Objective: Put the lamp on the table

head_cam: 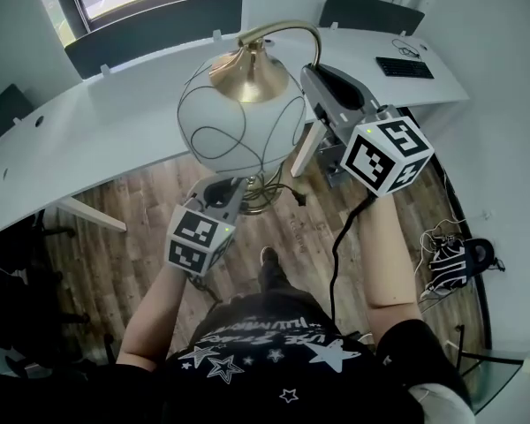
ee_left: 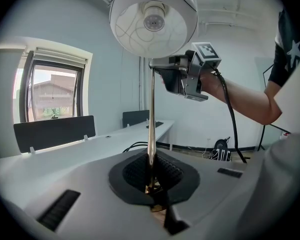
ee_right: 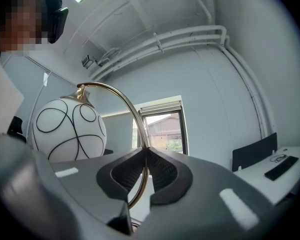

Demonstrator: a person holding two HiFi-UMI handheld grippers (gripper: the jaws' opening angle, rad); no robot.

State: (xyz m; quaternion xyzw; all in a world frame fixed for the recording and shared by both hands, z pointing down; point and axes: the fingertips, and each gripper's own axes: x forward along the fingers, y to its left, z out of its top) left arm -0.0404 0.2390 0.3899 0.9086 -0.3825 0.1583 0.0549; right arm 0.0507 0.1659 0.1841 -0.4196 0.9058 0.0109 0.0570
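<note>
The lamp hangs in the air between both grippers, above the wooden floor. Its white globe shade point(head_cam: 240, 122) carries black looping lines under a brass cap. A curved brass stem point(head_cam: 283, 30) arches over to the right. My left gripper point(ee_left: 151, 186) is shut on the lower stem point(ee_left: 152, 114), just above the base. My right gripper point(ee_right: 142, 171) is shut on the arching upper stem point(ee_right: 124, 100), with the shade point(ee_right: 69, 131) to its left. The white table point(head_cam: 115, 122) lies beyond the lamp.
Dark chairs point(head_cam: 150, 26) stand behind the table. A keyboard point(head_cam: 405, 67) and a cable lie at its right end. A table leg point(head_cam: 90, 214) slants down at the left. A bag and cables point(head_cam: 450, 259) sit on the floor at the right.
</note>
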